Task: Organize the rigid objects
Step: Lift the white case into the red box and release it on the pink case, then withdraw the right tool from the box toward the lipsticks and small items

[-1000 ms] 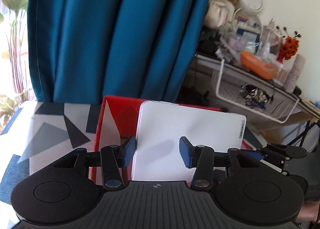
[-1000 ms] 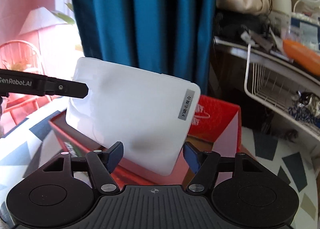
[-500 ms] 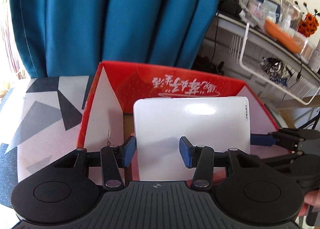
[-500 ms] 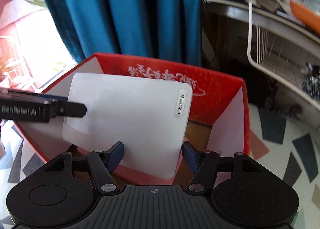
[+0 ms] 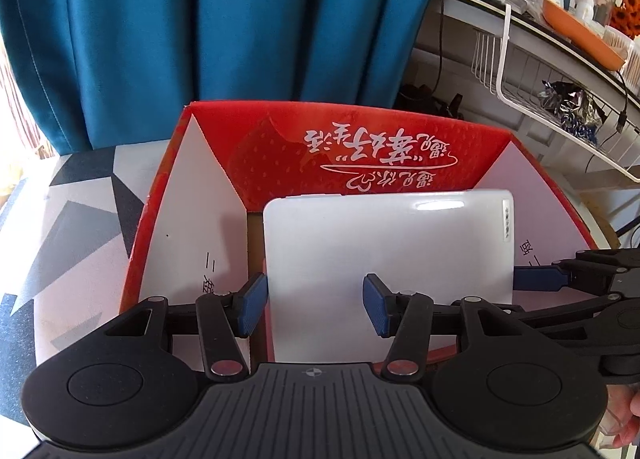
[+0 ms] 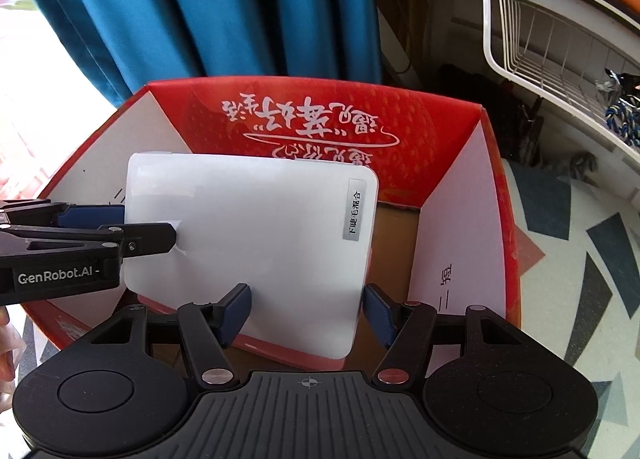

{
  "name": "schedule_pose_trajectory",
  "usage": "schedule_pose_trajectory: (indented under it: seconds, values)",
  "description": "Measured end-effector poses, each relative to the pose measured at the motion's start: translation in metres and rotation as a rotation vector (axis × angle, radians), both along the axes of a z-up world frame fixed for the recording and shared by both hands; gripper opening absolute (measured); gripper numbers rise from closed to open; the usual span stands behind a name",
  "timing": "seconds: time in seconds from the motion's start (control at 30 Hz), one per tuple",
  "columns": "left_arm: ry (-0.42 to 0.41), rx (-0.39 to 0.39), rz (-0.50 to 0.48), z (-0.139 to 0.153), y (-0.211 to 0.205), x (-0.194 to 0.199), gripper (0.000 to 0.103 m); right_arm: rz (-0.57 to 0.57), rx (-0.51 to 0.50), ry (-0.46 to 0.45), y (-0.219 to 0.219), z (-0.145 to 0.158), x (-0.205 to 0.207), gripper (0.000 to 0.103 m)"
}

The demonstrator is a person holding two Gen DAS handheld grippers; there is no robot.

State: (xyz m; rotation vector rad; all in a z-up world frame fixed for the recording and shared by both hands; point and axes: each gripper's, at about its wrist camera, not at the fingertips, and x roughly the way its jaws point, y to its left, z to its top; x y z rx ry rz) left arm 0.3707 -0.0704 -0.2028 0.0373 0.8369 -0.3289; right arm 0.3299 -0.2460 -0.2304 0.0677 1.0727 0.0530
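Observation:
A flat white case [image 5: 380, 243] [image 6: 248, 227] with a small grey label hangs tilted inside the open red cardboard box [image 5: 280, 139] [image 6: 400, 107], its near edge over the box's front wall. My left gripper [image 5: 314, 309] [image 6: 148, 225] has the case's left edge between its blue pads. Its jaws are opening slightly, though the pads still touch the case. My right gripper [image 6: 306, 313] is shut on the case's right edge; one of its fingers [image 5: 536, 279] reaches in from the right. The box floor under the case is mostly hidden.
The box stands on a table with a grey, black and white geometric top [image 5: 72, 227] [image 6: 580, 259]. A teal curtain [image 5: 200, 19] hangs behind it. At the right, a cluttered shelf carries a white wire basket [image 5: 520, 99] [image 6: 540, 39] and an orange bowl [image 5: 580, 31].
Both grippers have come down with the white case, from above the red box to inside it, and now point more steeply down. The left jaws stand slightly wider.

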Motion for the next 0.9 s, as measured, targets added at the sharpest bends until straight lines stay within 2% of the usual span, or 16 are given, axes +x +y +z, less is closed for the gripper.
schedule_pose_trajectory:
  seconds: [0.17,0.2,0.23,0.3,0.33,0.37,0.4,0.5,0.73,0.9]
  values:
    - [-0.042,0.007,-0.022,0.001,0.001,-0.005,0.058,-0.001,-0.014,0.001,0.003,0.002,-0.001,0.06]
    - [-0.047,0.004,-0.023,0.002,0.001,-0.006,0.059,-0.001,-0.017,0.001,0.004,0.003,-0.002,0.063]
    - [-0.054,0.002,-0.027,0.004,0.001,-0.008,0.064,-0.001,-0.019,-0.002,0.004,0.004,-0.003,0.063]
    - [-0.076,-0.006,-0.05,0.011,0.001,-0.015,0.08,0.007,-0.021,-0.019,0.005,0.009,-0.006,0.069]
    - [-0.095,-0.004,-0.05,0.015,0.0,-0.019,0.098,0.015,-0.021,-0.031,0.007,0.012,-0.008,0.071]
    - [-0.126,-0.001,-0.049,0.02,0.001,-0.024,0.103,0.023,-0.026,-0.045,0.009,0.016,-0.011,0.079]
    - [-0.154,0.002,-0.054,0.025,0.002,-0.03,0.103,0.023,-0.043,-0.062,0.011,0.021,-0.015,0.091]
    - [-0.179,0.013,-0.056,0.037,0.004,-0.039,0.103,0.042,-0.085,-0.111,0.015,0.034,-0.026,0.102]
    - [-0.239,0.015,-0.031,0.06,0.023,-0.073,0.103,0.039,-0.048,-0.179,0.011,0.059,-0.058,0.103]
    - [-0.265,0.005,-0.003,0.065,0.045,-0.105,0.103,0.017,-0.039,-0.269,0.01,0.069,-0.093,0.103]
